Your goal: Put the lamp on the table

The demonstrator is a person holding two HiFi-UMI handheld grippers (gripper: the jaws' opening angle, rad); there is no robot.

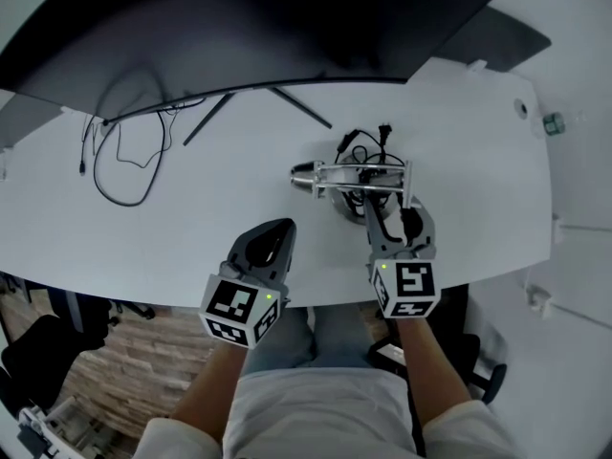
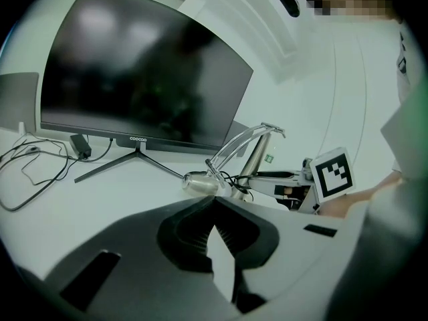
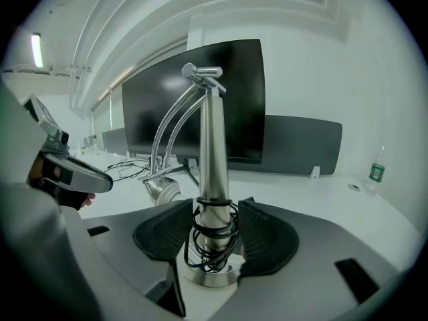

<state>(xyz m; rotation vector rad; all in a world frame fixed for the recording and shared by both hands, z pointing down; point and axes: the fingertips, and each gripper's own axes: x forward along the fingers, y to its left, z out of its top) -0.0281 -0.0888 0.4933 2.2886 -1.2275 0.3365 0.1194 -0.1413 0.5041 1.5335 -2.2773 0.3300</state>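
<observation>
1. Lamp point(image 1: 356, 173) stands on the white bench point(image 1: 210, 223), in front of the monitor point(image 1: 239, 27).
2. Right gripper point(image 3: 217, 204) is spread wide, with the lamp's pole between its jaws.
3. Left gripper point(image 2: 212, 202) is pressed together, off to the side.

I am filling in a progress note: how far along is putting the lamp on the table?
Done: the lamp stands upright on the table. In hand: the right gripper is open, its jaws either side of the cable-wrapped stem, seemingly not pressing it. The left gripper is shut and empty. Left: only to draw the right gripper back from the lamp.
</observation>
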